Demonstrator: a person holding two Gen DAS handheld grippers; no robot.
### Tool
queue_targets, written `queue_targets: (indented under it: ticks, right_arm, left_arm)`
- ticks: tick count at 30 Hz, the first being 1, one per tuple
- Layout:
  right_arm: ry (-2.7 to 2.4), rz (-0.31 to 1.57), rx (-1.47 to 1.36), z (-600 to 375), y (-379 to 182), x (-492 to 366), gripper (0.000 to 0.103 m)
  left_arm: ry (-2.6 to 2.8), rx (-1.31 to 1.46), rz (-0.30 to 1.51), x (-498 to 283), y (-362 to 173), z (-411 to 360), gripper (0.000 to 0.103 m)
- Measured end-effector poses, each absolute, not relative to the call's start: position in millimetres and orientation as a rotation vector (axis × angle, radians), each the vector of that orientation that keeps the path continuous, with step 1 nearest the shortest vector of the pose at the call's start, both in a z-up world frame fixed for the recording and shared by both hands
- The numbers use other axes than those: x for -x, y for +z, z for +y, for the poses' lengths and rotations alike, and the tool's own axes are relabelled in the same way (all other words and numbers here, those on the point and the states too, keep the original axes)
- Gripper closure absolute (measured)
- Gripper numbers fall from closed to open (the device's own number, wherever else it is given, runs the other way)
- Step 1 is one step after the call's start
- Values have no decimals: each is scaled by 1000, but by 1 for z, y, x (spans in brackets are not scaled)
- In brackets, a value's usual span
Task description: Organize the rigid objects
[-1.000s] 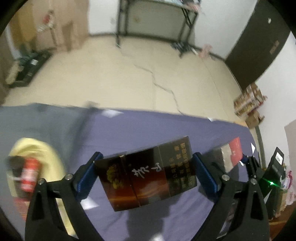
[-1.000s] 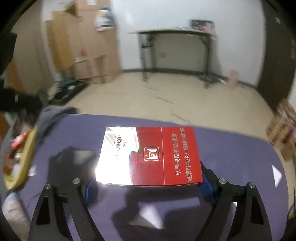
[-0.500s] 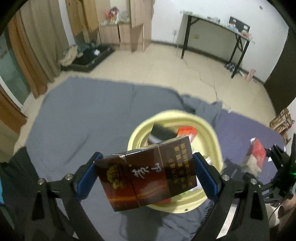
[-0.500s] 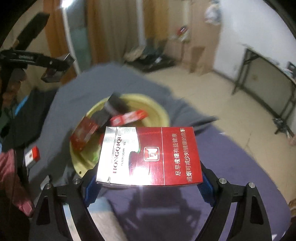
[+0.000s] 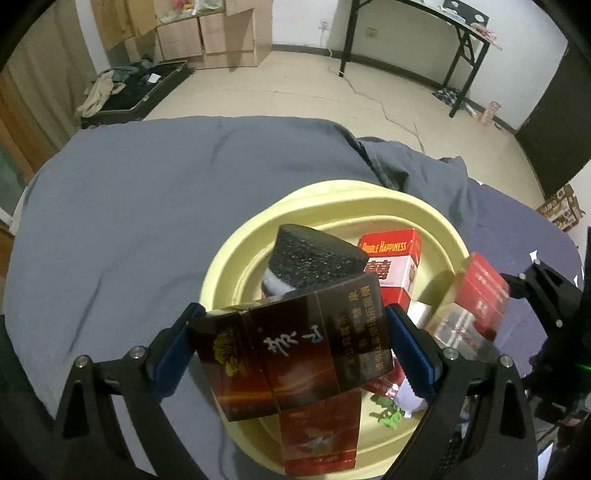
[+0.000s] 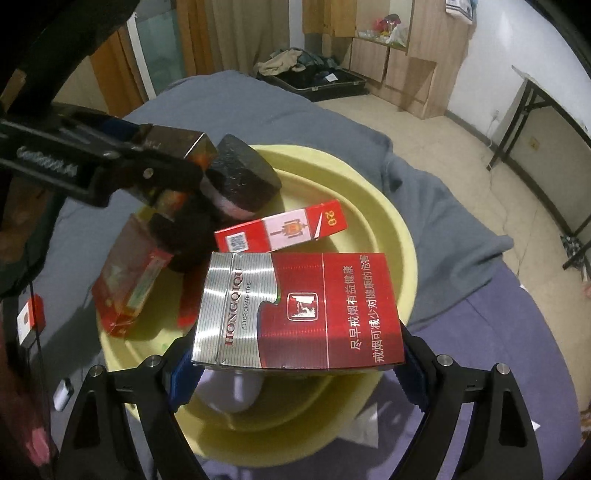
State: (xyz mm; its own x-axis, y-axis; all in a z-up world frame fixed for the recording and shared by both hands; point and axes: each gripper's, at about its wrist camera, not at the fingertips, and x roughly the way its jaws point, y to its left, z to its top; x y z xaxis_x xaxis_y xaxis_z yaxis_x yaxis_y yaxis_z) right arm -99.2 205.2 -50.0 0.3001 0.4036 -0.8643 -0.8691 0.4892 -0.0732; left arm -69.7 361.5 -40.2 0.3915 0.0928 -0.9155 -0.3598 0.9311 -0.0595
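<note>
My left gripper is shut on a dark brown cigarette pack and holds it over the near side of a yellow basin. My right gripper is shut on a red and silver cigarette pack over the basin's near rim. The basin holds a black foam block, a red Double Happiness pack, another red pack and a white object. In the right wrist view the left gripper and its pack come in from the left above the foam block.
The basin sits on a bed with grey and purple covers. A folding table and an open suitcase stand on the floor beyond. A small red and white box lies left of the basin.
Both grippers have swung from over the purple cover to above the yellow basin and moved closer to it. Each still holds its pack.
</note>
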Motion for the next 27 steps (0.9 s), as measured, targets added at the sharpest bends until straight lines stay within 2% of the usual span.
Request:
queue_targets:
  ticks: [8, 10, 11, 12, 13, 21, 27]
  right_arm:
    - [924, 928, 593, 216, -72, 93, 15]
    - [935, 930, 576, 218, -74, 92, 14]
    - [945, 932, 558, 219, -73, 91, 12]
    - [959, 936, 534, 218, -70, 91, 4]
    - [970, 933, 515, 216, -67, 91, 0]
    - [1006, 861, 429, 189, -31, 94, 0]
    - [997, 798, 453, 153, -11, 101, 0]
  left_arm:
    - [277, 261, 1139, 67, -52, 360, 5]
    - [281, 280, 1131, 70, -49, 360, 0]
    - [281, 283, 1119, 73, -44, 360, 0]
    - [284, 280, 1097, 76, -38, 358, 0]
    - [284, 273, 1084, 78, -33, 356, 0]
    - [316, 230, 953, 112, 17, 334, 0]
    - [374, 178, 877, 147, 31, 310, 0]
